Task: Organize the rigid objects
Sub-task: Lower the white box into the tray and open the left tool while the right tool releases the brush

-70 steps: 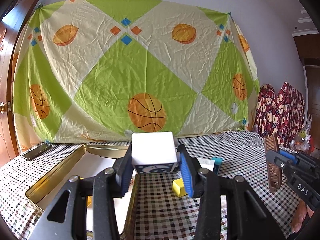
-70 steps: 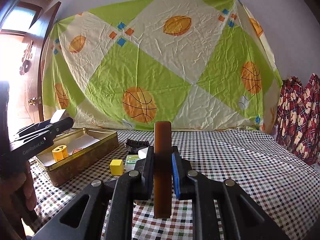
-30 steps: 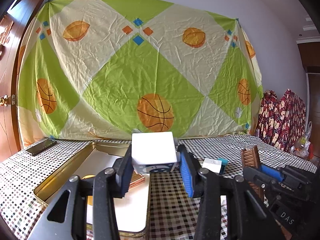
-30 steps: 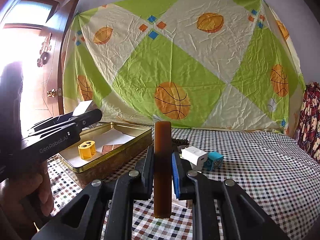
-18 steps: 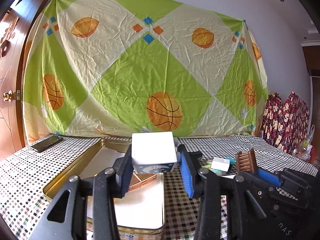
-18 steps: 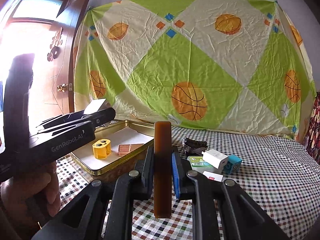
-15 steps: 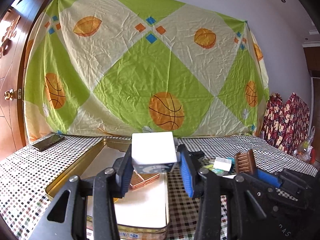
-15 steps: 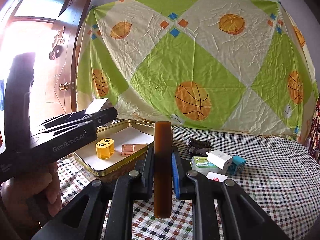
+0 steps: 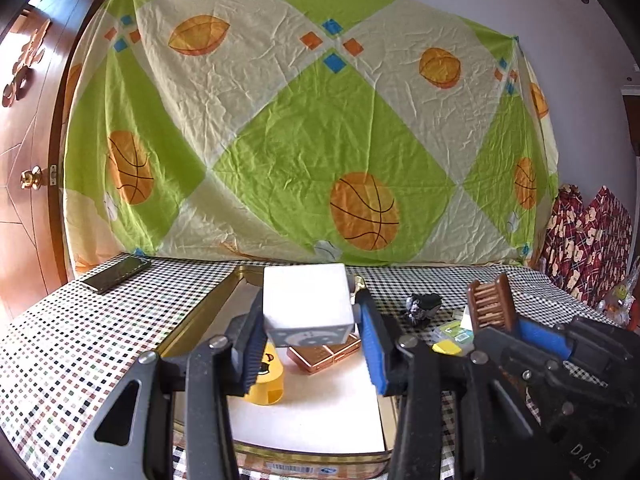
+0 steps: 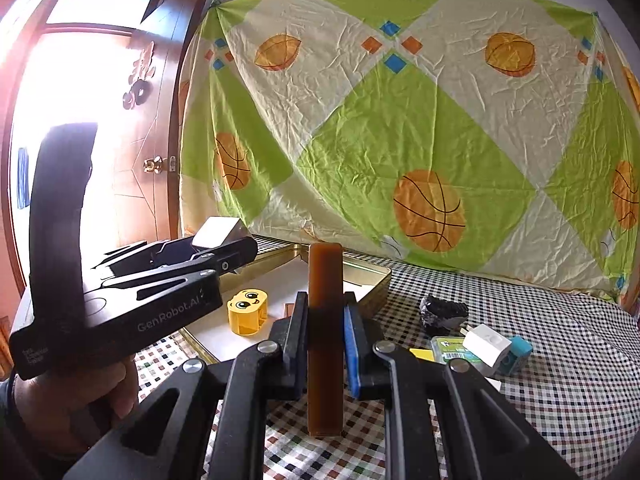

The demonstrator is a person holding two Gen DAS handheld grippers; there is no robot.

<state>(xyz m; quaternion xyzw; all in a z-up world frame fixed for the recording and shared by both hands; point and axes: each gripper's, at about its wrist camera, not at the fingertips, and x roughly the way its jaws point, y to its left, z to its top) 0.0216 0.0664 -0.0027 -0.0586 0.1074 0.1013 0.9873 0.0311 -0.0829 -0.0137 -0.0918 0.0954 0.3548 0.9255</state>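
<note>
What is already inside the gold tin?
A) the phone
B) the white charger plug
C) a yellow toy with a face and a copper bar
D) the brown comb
C: the yellow toy and the copper bar lie on the white floor of the tin, while the comb is clamped in the right gripper.

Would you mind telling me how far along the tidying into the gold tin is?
Done: a yellow smiley block and a copper-coloured case already lie in the gold tin. In hand: the left tongs hold a white cube over the tin; the right tongs grip a brown comb. Left on the checked cloth: a black clip, white charger, green box, blue piece and a small yellow block.
</note>
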